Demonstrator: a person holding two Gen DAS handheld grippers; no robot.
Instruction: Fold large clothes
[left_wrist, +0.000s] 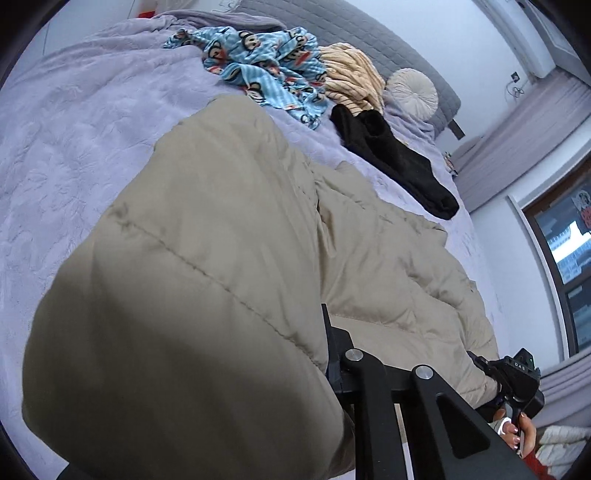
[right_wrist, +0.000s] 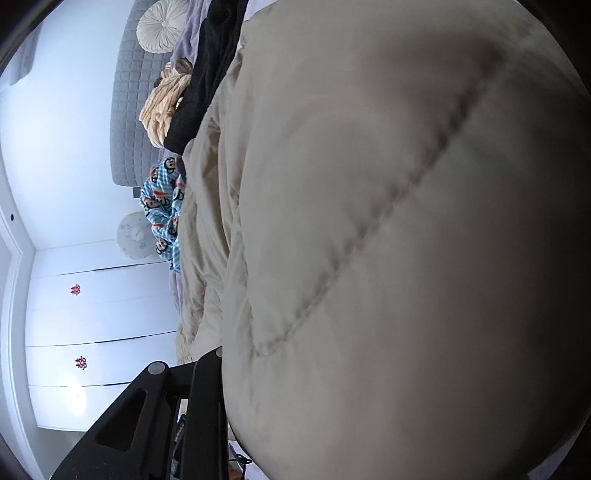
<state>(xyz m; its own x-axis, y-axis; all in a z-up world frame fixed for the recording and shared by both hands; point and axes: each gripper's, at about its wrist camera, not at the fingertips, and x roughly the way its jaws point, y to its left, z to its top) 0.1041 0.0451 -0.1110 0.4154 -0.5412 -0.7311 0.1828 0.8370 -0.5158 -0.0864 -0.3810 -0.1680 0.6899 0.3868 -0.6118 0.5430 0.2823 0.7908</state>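
A beige quilted puffer jacket (left_wrist: 207, 258) lies spread on the lilac bedspread (left_wrist: 74, 147) and fills most of both views. In the left wrist view a thick fold bulges over my left gripper (left_wrist: 322, 334); only one black finger (left_wrist: 332, 354) shows, pressed against the fabric, so the gripper is shut on the jacket. My right gripper (left_wrist: 513, 376), held by a hand, grips the jacket's far lower edge. In the right wrist view the jacket (right_wrist: 388, 240) swells over the right gripper (right_wrist: 221, 356) and hides its tips.
Behind the jacket lie a blue monkey-print garment (left_wrist: 266, 70), a tan striped garment (left_wrist: 351, 77) and a black garment (left_wrist: 391, 155). A round cushion (left_wrist: 412, 92) leans on the grey headboard (left_wrist: 332, 26). A window (left_wrist: 565, 251) is at the right. White wardrobe doors (right_wrist: 92, 325) stand beyond the bed.
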